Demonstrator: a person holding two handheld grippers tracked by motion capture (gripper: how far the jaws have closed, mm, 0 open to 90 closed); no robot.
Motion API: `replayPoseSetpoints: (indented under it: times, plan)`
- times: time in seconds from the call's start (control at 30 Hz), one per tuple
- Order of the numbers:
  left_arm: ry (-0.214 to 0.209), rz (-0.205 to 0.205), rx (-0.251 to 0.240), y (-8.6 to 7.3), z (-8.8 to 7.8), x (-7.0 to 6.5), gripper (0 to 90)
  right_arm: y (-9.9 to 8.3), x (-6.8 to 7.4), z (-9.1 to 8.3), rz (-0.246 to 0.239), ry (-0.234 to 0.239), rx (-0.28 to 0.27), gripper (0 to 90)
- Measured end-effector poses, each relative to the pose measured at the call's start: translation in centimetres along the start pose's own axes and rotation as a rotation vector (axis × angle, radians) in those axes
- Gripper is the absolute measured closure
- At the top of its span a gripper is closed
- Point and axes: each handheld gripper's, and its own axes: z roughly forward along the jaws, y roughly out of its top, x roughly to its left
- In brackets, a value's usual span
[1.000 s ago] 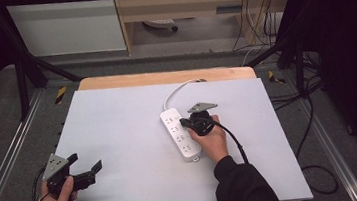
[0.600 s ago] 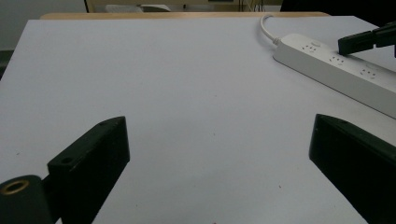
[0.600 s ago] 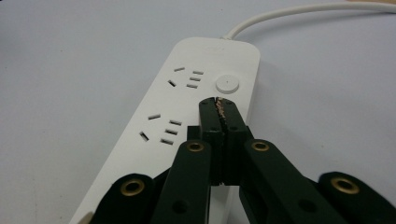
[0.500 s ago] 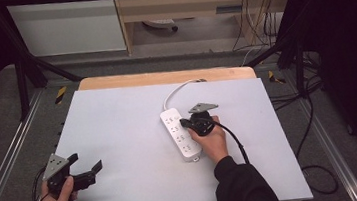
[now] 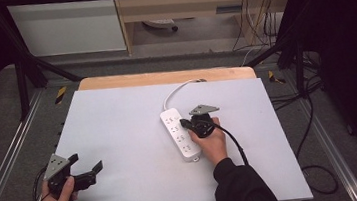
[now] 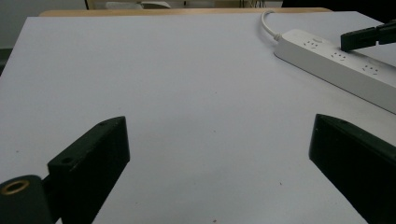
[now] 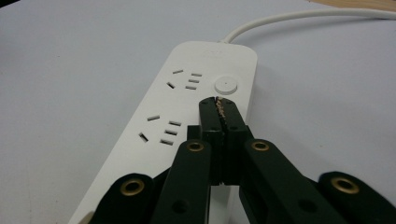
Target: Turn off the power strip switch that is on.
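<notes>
White power strip lies right of the table's middle, its cord running to the far edge. Over it, the right gripper has its jaws pressed together, empty, tips just short of the round button. Near the front-left corner, the left gripper gapes wide, holding nothing.

One power strip on the table, with one round button and one white cord. Two grippers here: left, right. Two socket groups show in the right gripper view, more along the strip.
</notes>
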Motion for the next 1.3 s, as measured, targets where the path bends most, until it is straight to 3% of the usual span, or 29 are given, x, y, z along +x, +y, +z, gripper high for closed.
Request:
replayPoseSetpoints:
  times: [0.8,0.93,1.3]
  plan:
    - [0.000,-0.006,0.016,-0.14,0.15,0.02,5.2,-0.22,0.32,-0.08,-0.022,-0.020,-0.012,90.0]
    - [0.000,-0.005,0.015,-0.14,0.16,0.01,5.2,-0.18,0.46,-0.07,-0.042,-0.029,-0.009,90.0]
    - [-0.002,-0.007,0.016,-0.15,0.15,0.02,5.3,-0.32,0.35,-0.09,-0.026,-0.019,-0.015,90.0]
